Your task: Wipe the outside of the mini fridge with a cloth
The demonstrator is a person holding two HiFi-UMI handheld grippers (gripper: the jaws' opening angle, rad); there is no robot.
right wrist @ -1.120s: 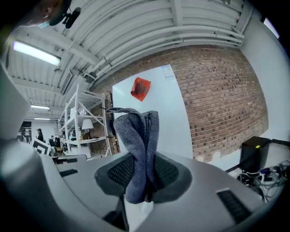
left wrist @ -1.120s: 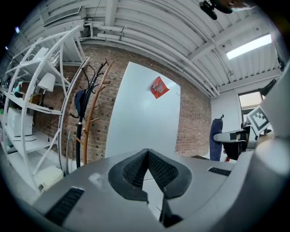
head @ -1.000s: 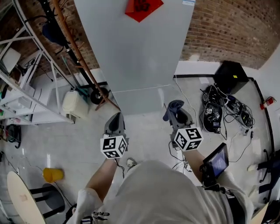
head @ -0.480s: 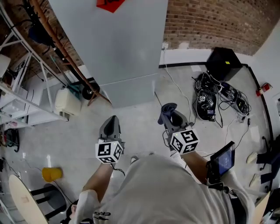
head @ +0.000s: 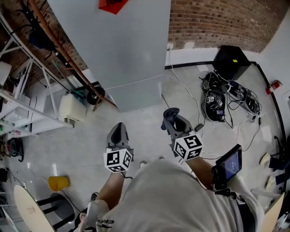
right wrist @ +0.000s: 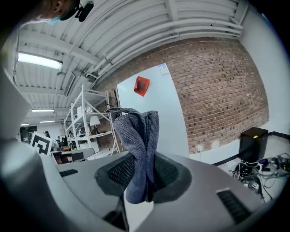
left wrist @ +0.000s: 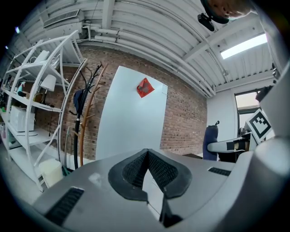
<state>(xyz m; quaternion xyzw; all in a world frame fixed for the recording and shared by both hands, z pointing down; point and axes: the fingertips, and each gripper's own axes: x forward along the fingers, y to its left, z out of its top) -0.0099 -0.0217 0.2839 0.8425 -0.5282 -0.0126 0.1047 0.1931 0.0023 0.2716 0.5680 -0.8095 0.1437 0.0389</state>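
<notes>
The fridge (head: 122, 45) is a tall pale grey box against the brick wall, with a red diamond sticker (head: 112, 4) high on its front. It also stands ahead in the left gripper view, fridge (left wrist: 131, 118), and behind the cloth in the right gripper view, fridge (right wrist: 170, 113). My right gripper (head: 174, 124) is shut on a folded blue-grey cloth (head: 170, 115), which sticks up between the jaws as cloth (right wrist: 138, 149). My left gripper (head: 118, 131) is shut with nothing in it, its pads meeting at left gripper (left wrist: 147, 156). Both are held short of the fridge, above the floor.
A white shelf rack (head: 18, 104) and a wooden coat stand (head: 59, 50) flank the fridge's left, with a white jug (head: 71, 108) at its foot. A black box (head: 231, 61) and a tangle of cables (head: 222, 102) lie right. A yellow cup (head: 59, 182) sits on the floor.
The fridge has slid left and up in the head view and both grippers sit lower in it. The right gripper still holds the cloth; the left stays shut.
</notes>
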